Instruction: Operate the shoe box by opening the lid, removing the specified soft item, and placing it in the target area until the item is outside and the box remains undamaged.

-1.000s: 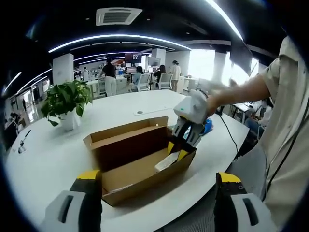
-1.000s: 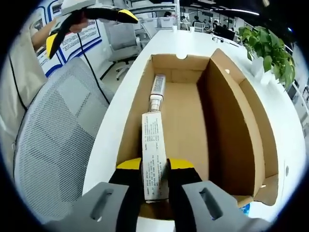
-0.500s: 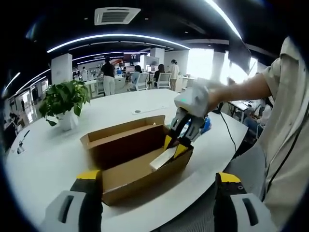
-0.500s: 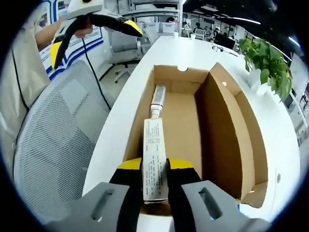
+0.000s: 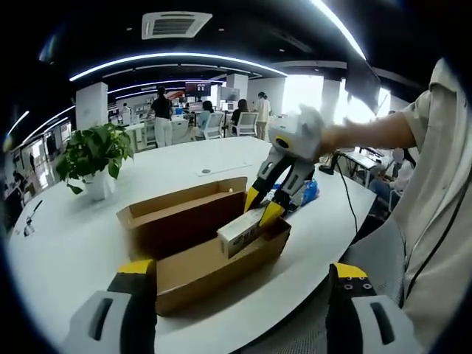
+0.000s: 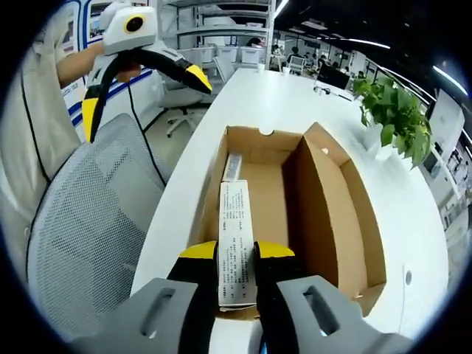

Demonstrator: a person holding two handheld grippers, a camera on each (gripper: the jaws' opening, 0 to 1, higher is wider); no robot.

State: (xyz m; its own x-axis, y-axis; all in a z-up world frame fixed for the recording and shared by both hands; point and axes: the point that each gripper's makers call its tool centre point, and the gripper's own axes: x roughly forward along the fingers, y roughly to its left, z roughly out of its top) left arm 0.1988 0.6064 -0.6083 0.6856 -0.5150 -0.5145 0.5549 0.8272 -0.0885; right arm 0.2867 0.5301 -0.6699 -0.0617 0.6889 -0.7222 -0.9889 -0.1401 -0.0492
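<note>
Right gripper view shows the right gripper (image 6: 236, 254) pinching a long white carton (image 6: 236, 251) held above the near end of the open shoe box (image 6: 324, 214) on the white desk (image 6: 295, 96). Left gripper view shows the left gripper (image 5: 240, 276) spread wide and bare, near the box, with a potted plant (image 5: 94, 158) farther left.

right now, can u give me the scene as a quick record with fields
box: open cardboard shoe box on the white table, lid folded back
item held: small white carton, lifted above the box edge
right gripper: shut on the carton
left gripper: open, held off the box
left in box: a tube on the floor
nearby: potted plant, mesh chair
</note>
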